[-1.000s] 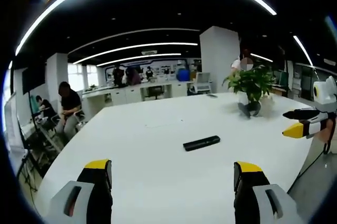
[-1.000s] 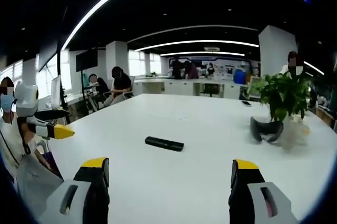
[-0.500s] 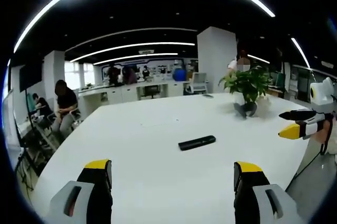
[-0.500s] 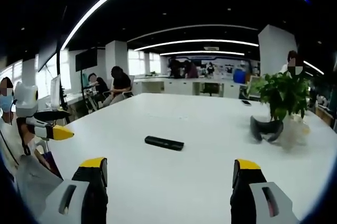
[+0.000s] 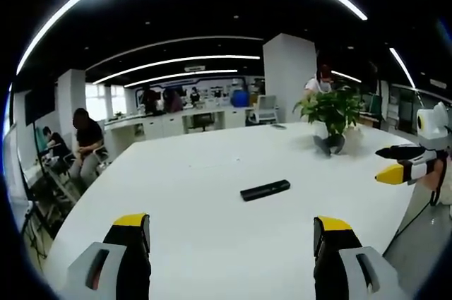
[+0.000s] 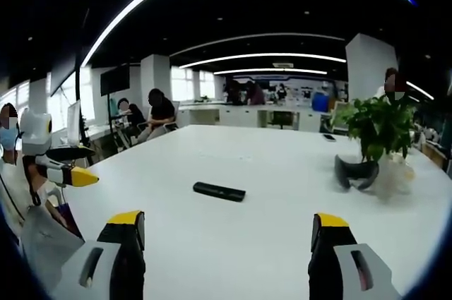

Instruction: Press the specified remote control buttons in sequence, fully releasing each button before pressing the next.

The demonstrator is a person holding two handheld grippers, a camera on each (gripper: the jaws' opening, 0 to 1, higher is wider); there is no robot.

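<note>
A slim black remote control [image 5: 265,190] lies flat on the white table [image 5: 198,173], well ahead of my left gripper [image 5: 232,233], whose jaws stand wide apart and empty. In the right gripper view the same remote control [image 6: 219,191] rests on the table [image 6: 282,173] ahead and slightly left of my right gripper [image 6: 227,233], also open with nothing between its jaws. The right gripper [image 5: 401,170] reaches in at the right edge of the left gripper view. The left gripper [image 6: 62,171] enters at the left edge of the right gripper view. Both are far from the remote.
A potted green plant [image 5: 332,111] stands at the table's far right, with a dark curved object [image 6: 357,173] at its base. A small dark item [image 6: 330,138] lies further back. People sit at desks [image 5: 86,146] beyond the table's left side. A white pillar [image 5: 288,78] rises behind.
Both views have shifted only slightly with the hands. The remote lies where it was and both grippers stay open.
</note>
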